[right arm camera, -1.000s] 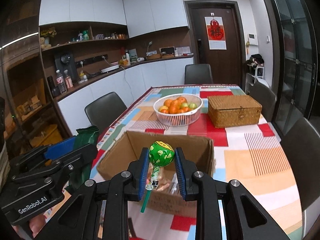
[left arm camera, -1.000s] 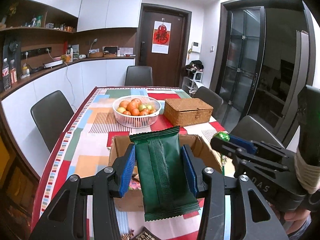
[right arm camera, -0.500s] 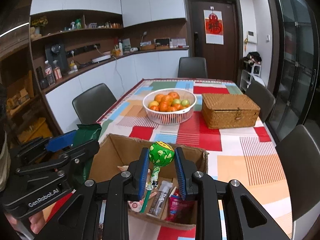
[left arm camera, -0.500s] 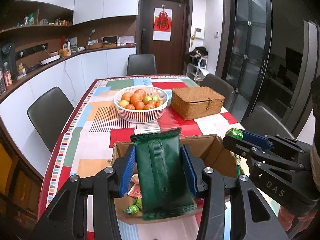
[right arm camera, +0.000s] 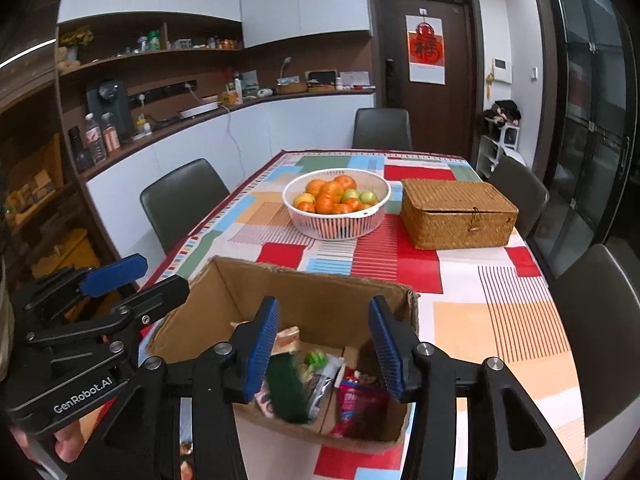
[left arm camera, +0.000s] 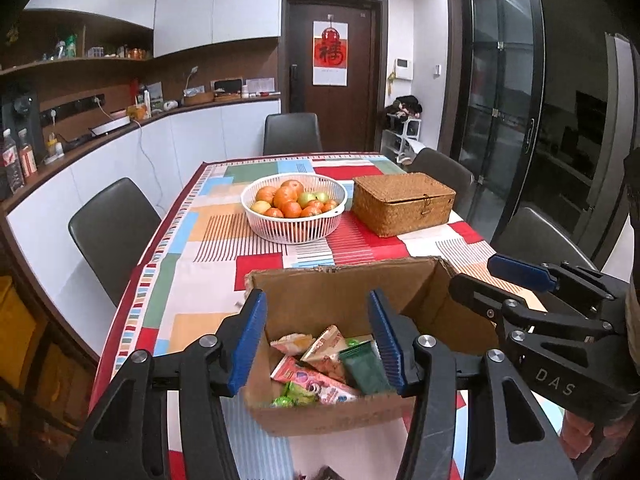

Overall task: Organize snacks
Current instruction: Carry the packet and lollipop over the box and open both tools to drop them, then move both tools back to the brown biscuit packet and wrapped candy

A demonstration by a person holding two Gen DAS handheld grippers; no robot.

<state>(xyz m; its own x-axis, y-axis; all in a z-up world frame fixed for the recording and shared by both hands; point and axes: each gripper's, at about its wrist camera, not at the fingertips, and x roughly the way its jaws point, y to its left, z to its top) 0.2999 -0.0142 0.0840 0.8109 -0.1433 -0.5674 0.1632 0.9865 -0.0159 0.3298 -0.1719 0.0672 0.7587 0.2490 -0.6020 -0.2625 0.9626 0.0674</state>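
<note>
- Our table, under a patchwork cloth, carries a fruit basket and wicker box mid-frame; dark chairs, door behind.
- Lower centre, the cardboard box holds the snacks.
- Left gripper and right gripper have just been opening; both stand apart, empty.
- The green packet looks blurred.

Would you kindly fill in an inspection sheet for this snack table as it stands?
Surface: table under a patchwork cloth.
Job's things: cardboard box open, holding the green packet, a lollipop and other wrapped snacks.
Clutter: fruit basket; closed wicker box.
Grippers: left gripper and right gripper over the box; jaws have just been opening, nothing between them.
Cables: one hanging from the counter.
Surroundings: dark chairs, door, shelves.
</note>
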